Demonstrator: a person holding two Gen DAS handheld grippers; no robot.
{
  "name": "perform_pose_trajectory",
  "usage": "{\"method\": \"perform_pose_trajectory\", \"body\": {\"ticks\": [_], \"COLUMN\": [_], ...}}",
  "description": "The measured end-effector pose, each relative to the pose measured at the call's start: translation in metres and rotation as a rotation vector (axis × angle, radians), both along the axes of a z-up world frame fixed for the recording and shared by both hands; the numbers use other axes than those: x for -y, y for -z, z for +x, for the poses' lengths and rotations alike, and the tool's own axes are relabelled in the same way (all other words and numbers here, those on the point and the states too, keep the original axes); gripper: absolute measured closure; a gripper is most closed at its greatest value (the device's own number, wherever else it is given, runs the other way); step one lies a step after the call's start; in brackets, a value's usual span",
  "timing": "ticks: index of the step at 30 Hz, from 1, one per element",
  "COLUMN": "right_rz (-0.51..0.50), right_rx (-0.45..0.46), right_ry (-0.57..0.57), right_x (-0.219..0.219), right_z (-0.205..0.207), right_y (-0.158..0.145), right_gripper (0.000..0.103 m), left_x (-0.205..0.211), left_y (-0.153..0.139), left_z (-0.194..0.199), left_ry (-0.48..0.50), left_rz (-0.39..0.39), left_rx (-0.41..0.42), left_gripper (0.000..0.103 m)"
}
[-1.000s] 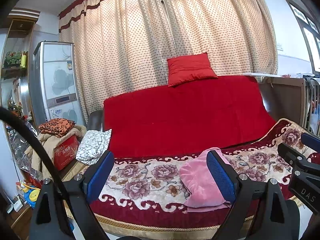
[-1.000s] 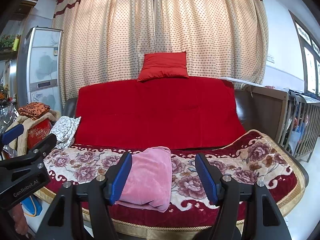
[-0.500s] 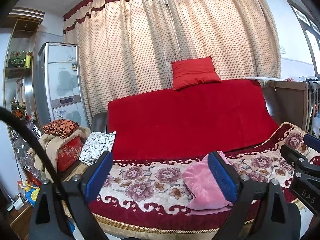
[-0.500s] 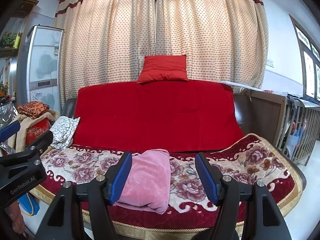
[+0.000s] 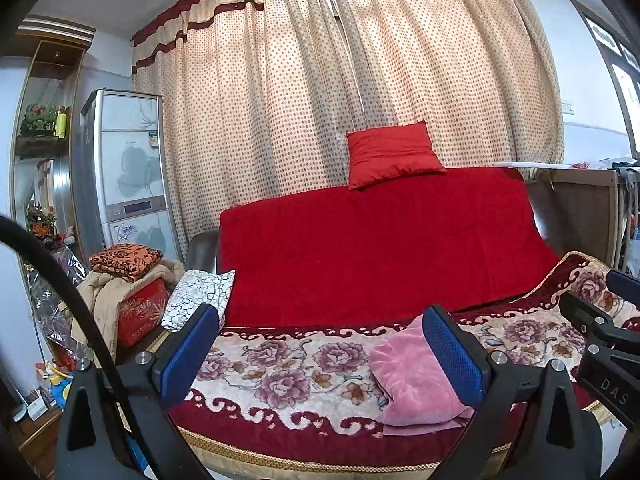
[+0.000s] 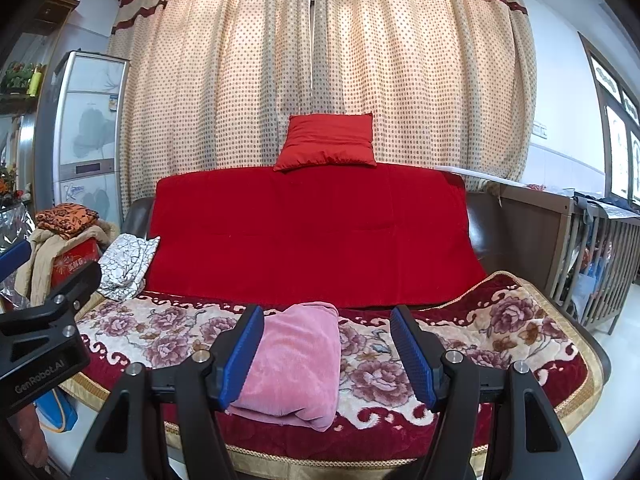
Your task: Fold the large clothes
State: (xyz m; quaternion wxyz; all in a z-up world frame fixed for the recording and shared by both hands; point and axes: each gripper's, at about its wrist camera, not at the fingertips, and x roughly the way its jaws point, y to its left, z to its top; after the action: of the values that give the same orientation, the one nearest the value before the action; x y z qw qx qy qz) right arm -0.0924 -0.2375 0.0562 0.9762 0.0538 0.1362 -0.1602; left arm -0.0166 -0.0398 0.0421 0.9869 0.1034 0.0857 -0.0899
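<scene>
A pink garment [image 6: 294, 364], folded into a thick, soft bundle, lies near the front edge of a sofa [image 6: 308, 236] whose seat carries a floral blanket [image 6: 460, 368]. It sits slightly left of the seat's middle, probably because that is the flattest open stretch to fold on and the easiest to reach from the front.

Both tools hover in front of the sofa, pointing at it a little downward, and neither touches the cloth. The left gripper [image 5: 320, 354] has its jaws spread wide and empty; the bundle shows beside its right-hand blue pad, on the seat beyond it. The right gripper [image 6: 328, 356] has its jaws partly apart, also empty, framing the bundle from a distance, which suggests the fold looks finished or is being checked.

The left wrist view shows the side of the room: a tall cabinet, a heap of clothes [image 5: 120, 276] on a red box [image 5: 140, 312], and a black-and-white patterned cloth [image 5: 200, 298] over the sofa arm. It catches only an edge of the right tool. The right wrist view shows the bundle square on, plus slatted railings, possibly a cot [image 6: 600, 264], at the far right.
</scene>
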Motion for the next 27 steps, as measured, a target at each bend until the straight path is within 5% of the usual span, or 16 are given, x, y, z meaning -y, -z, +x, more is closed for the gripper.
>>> {"method": "perform_pose_trajectory", "body": {"ticks": [27], "right_rz": [-0.022], "right_rx": [-0.119], "right_ry": [0.002], "right_x": [0.008], "right_z": [0.064], "right_y": [0.034], "right_gripper": [0.033], "left_x": [0.015], "left_y": [0.050], "left_z": [0.072], "left_ry": [0.049], "left_rz": [0.023], "left_rx": [-0.196], "left_gripper": [0.002]}}
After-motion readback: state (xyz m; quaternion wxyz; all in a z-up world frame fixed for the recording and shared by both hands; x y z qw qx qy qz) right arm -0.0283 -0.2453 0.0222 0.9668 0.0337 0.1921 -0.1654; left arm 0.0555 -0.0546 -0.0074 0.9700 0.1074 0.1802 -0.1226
